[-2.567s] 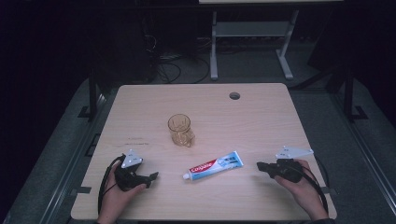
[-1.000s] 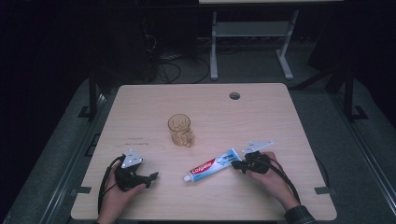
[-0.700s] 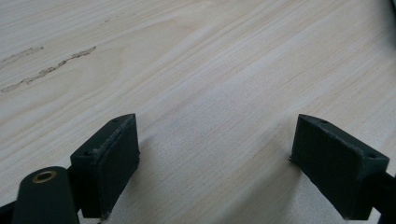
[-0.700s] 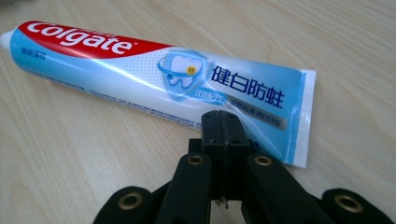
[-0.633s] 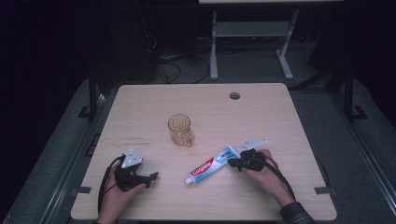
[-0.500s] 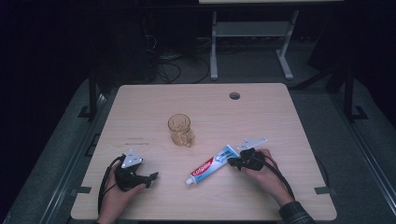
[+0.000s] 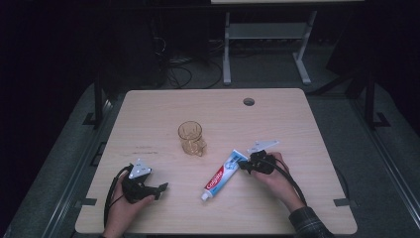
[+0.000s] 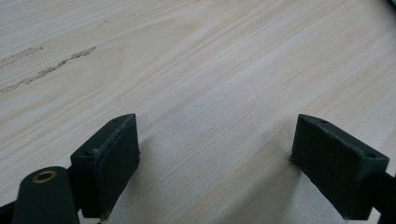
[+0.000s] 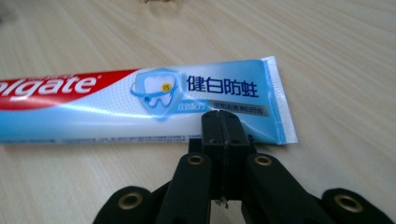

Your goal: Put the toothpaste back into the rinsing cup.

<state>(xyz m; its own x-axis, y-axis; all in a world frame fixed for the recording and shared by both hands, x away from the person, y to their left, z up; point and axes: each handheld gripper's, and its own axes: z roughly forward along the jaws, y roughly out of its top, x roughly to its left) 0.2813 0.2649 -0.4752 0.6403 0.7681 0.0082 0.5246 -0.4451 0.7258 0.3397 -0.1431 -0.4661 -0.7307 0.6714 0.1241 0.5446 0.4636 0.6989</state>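
High view — toothpaste tube (image 7: 223,173) lies flat near the table's (image 7: 307,124) front edge; right gripper (image 7: 243,165), jaws pressed together, tips at its crimped end. Left gripper (image 7: 162,189) — jaws wide, nothing between.

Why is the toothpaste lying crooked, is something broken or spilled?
Nothing looks broken or spilled. The toothpaste tube lies slanted on the table, cap on, with the shut right gripper at its flat end. The glass mug stands upright and looks empty.
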